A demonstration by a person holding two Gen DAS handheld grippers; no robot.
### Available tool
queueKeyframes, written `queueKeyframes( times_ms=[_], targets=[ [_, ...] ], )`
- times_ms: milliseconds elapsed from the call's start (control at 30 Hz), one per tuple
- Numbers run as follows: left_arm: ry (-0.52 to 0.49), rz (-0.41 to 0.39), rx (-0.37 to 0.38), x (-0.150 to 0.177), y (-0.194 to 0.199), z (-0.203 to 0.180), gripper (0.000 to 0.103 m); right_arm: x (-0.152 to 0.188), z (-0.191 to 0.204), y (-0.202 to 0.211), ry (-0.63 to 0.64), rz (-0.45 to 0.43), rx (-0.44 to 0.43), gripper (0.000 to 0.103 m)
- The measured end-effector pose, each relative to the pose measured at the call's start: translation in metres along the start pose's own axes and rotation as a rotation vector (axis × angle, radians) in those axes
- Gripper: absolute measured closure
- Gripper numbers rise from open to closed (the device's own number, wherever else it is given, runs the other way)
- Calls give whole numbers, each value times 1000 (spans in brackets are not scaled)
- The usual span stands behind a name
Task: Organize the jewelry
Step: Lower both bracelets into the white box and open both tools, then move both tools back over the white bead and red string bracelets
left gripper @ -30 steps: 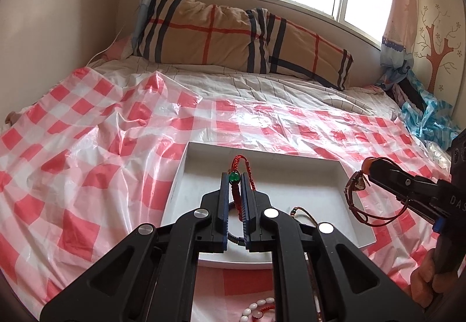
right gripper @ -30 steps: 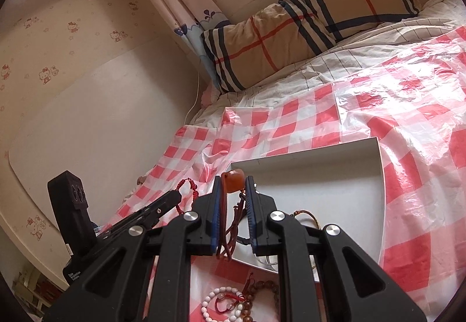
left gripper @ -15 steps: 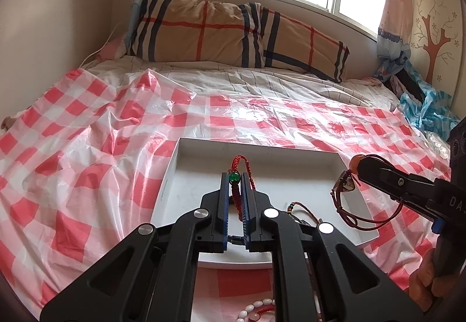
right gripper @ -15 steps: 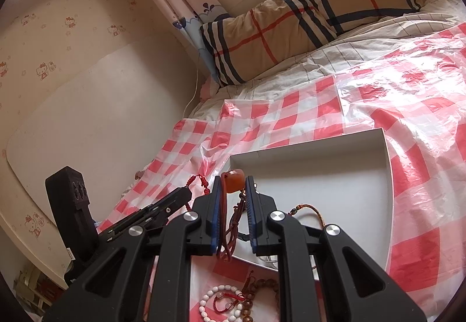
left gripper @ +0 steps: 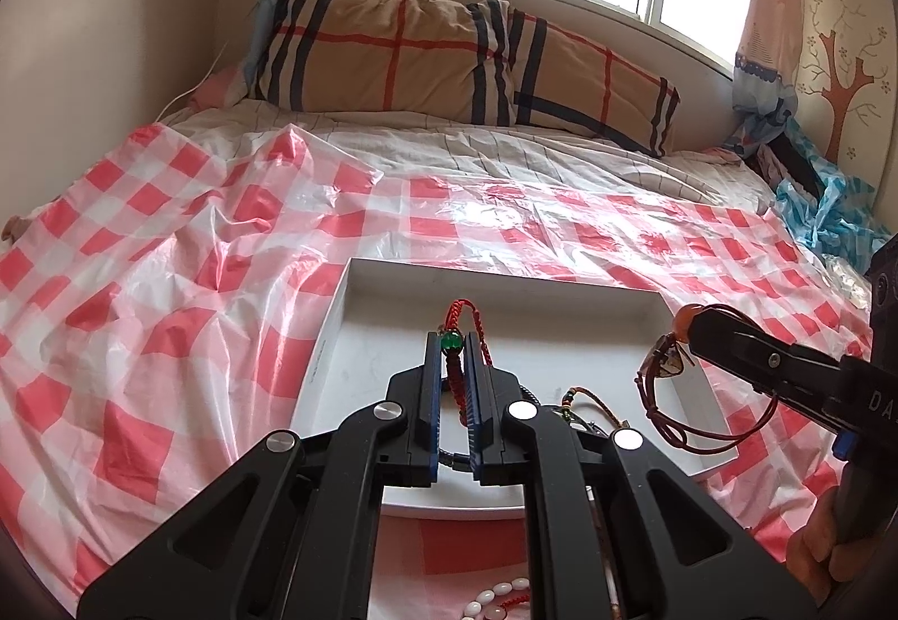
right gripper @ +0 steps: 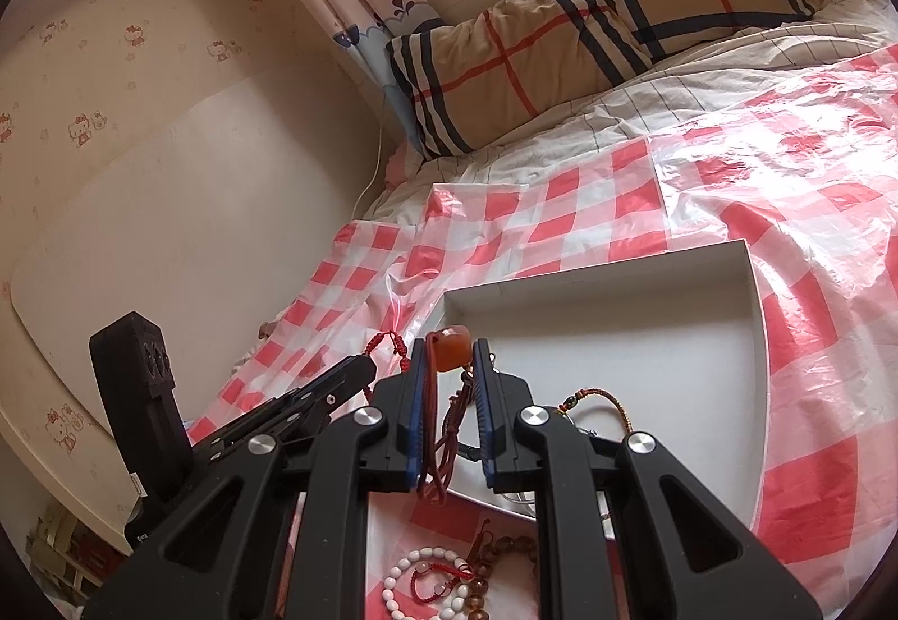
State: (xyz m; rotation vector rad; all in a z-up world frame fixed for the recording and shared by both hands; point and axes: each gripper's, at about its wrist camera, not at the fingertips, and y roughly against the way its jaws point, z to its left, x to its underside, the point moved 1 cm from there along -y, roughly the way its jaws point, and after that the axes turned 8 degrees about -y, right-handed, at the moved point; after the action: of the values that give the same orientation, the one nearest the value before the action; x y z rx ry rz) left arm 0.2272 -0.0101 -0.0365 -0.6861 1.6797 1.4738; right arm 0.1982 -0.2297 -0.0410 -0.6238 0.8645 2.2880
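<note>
Left gripper [left gripper: 452, 339]: jaws clamped on red braided cord bracelet [left gripper: 461, 322] with green bead, held above white tray [left gripper: 668, 306]. Right gripper [right gripper: 449, 345]: jaws clamped on orange bead of dark red cord bracelet [right gripper: 446, 418], cord loops hanging over tray's near edge. Multicoloured cord bracelet [right gripper: 595, 398] inside tray. White bead bracelet [right gripper: 412, 572] and brown bead bracelet [right gripper: 505, 550] on checked plastic sheet [left gripper: 168, 283] before tray.

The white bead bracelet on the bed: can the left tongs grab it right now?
Probably not yet. The left tongs are shut on the red cord bracelet, above the white tray. The white bead bracelet lies uncovered on the checked sheet, so nothing blocks it.
</note>
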Motion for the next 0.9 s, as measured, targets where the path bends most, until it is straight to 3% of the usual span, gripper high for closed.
queueKeyframes(
  times_ms=[433, 467, 500, 533, 633, 733, 800, 900],
  targets=[
    [8, 9, -13, 2, -4, 1, 96, 1, -7, -8, -18, 18, 26, 86],
    [0, 31, -26, 3, -8, 0, 95, 1, -9, -11, -26, 29, 59, 75],
    [-10, 70, -30, 5, -16, -1, 94, 2, -13, -14, -32, 37, 113, 54],
    [-23, 119, -28, 8, -24, -2, 92, 4, -16, -15, -36, 39, 142, 50],
    [-9, 206, -52, 21, -41, 2, 91, 5, -24, -17, -69, 52, 164, 50],
    [0, 180, -59, 19, -35, 6, 87, 4, -28, -13, -89, 45, 155, 50],
    [-1, 166, -67, 18, -31, 8, 74, 2, -30, -10, -98, 39, 150, 48],
    [-9, 165, -70, 19, -29, 7, 71, -2, -32, -3, -103, 25, 146, 46]
  ],
)
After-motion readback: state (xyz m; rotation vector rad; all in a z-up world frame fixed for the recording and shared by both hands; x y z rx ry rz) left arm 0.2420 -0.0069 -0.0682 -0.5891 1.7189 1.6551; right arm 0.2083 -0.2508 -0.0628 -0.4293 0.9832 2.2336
